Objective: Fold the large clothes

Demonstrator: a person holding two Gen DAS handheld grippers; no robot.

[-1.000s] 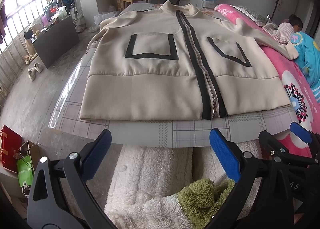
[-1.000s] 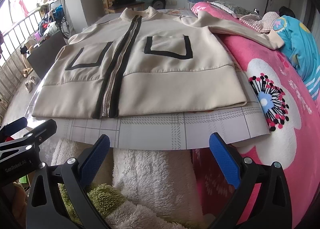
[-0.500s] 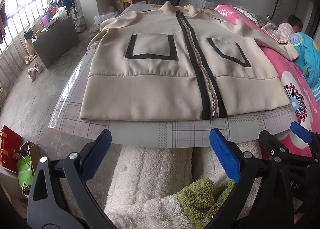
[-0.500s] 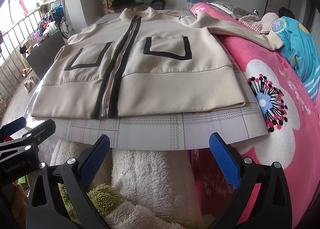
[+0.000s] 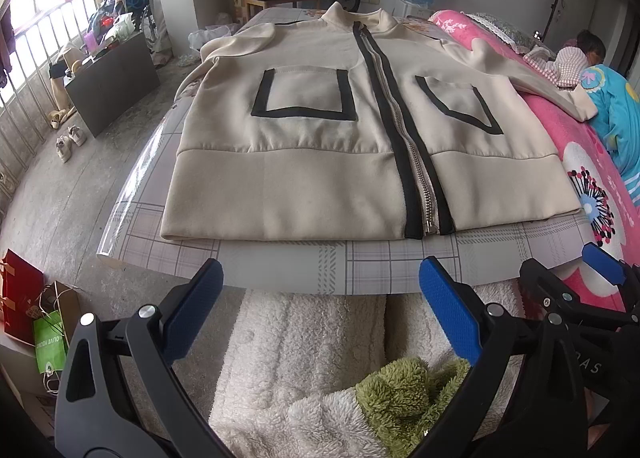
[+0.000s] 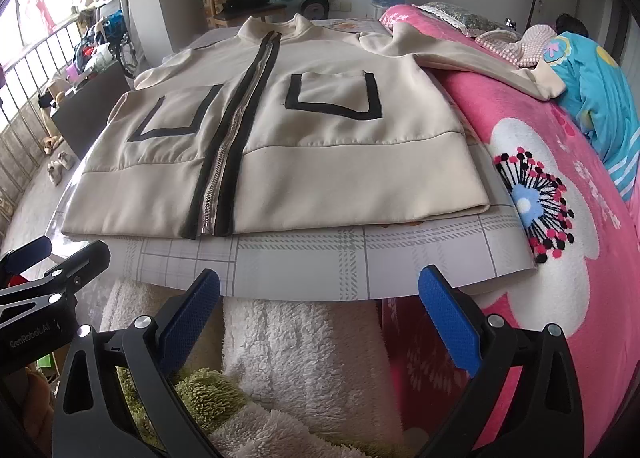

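Both grippers, left (image 5: 320,312) and right (image 6: 320,312), gape empty. The jacket (image 5: 320,138) looks soft, floppy, fairly heavy; pinch the sleeve (image 6: 500,66) at 1 o'clock.

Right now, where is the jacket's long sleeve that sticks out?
In both wrist views the sleeve runs off the jacket to the right, draped over the pink blanket, its cuff ending beside the blue garment.

I log: beige jacket (image 5: 320,162) flat on checked table (image 5: 360,266); my left gripper (image 5: 320,298) spread wide, empty, just short of it.
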